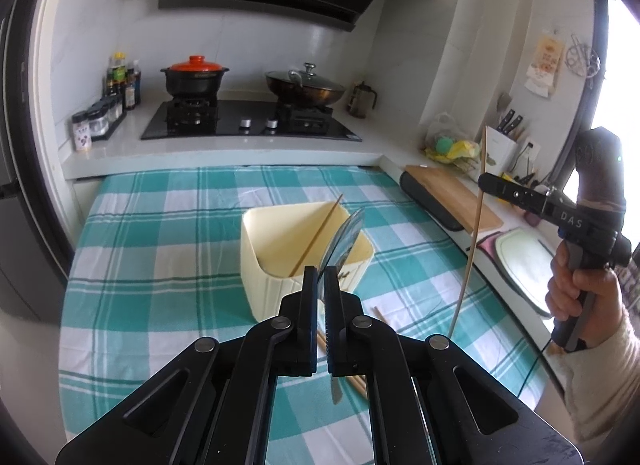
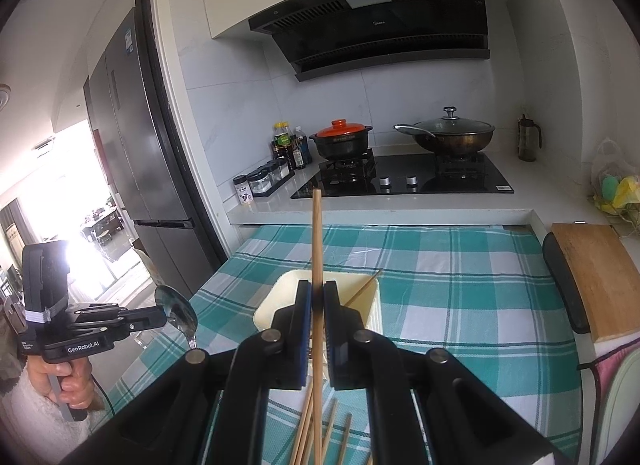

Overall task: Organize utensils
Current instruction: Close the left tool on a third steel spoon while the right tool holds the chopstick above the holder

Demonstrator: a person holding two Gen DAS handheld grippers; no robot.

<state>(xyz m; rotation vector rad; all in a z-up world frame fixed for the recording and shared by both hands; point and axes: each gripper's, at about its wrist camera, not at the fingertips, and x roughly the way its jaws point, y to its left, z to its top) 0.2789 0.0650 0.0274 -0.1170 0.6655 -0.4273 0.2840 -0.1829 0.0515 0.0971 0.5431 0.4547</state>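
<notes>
A cream ribbed holder [image 1: 280, 253] stands on the green checked cloth [image 1: 160, 265], with one chopstick [image 1: 318, 233] leaning inside it. My left gripper [image 1: 320, 277] is shut on a metal spoon [image 1: 344, 237], whose bowl is over the holder's near right rim. My right gripper [image 2: 316, 293] is shut on a wooden chopstick [image 2: 317, 233], held upright just before the holder [image 2: 276, 305]. From the left wrist view the right gripper [image 1: 486, 181] holds that chopstick [image 1: 476, 225] to the right of the holder. The left gripper [image 2: 160, 315] and its spoon [image 2: 180, 311] show at the left.
Several loose chopsticks [image 2: 316, 425] lie on the cloth near me. A wooden cutting board [image 1: 452, 197] and a knife block [image 1: 506, 141] sit on the right counter. A stove [image 1: 248, 121] with a red-lidded pot [image 1: 196, 77] and a wok [image 1: 306, 85] is behind.
</notes>
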